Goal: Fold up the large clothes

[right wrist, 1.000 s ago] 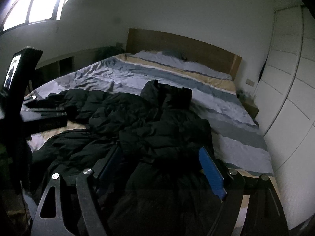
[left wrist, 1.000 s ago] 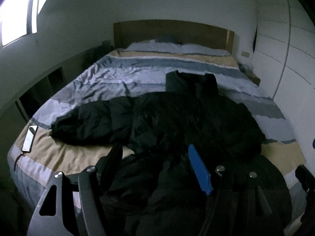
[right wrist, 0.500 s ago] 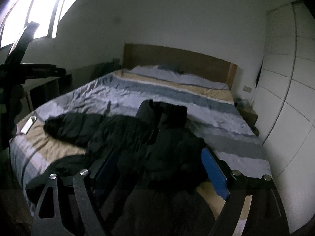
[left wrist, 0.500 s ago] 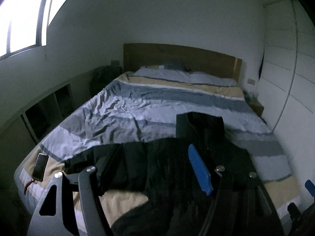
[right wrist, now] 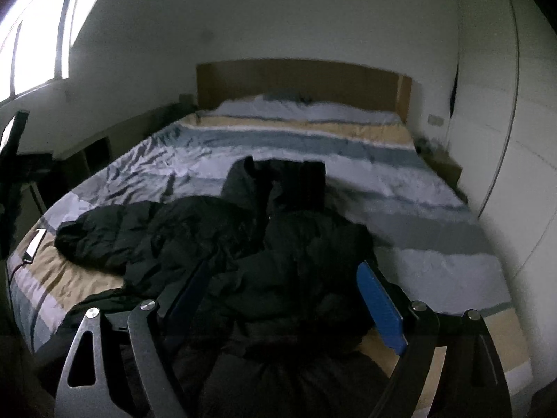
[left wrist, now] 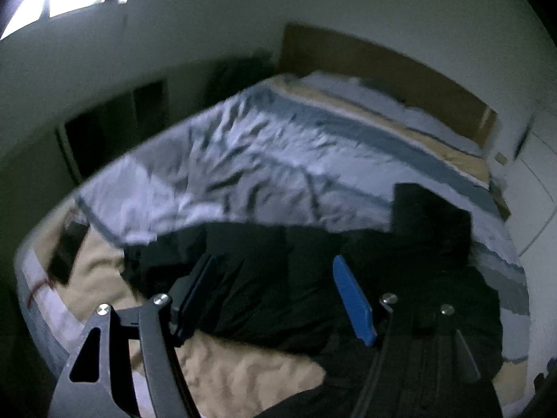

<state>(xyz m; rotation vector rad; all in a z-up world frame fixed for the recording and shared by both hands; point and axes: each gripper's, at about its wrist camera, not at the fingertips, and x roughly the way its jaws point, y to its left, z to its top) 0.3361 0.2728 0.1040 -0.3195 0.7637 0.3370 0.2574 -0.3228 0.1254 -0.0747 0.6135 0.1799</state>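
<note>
The left wrist view is smeared with motion blur, so the bed (left wrist: 243, 160) shows only streaked creases. The coat (right wrist: 216, 237) is so dark that its folds, sleeves and front cannot be told apart; below the jaws it runs off the bottom edge in both views. Left of the jaws, a flat dark thing (left wrist: 66, 254) near the bed's edge is too blurred to name.
</note>
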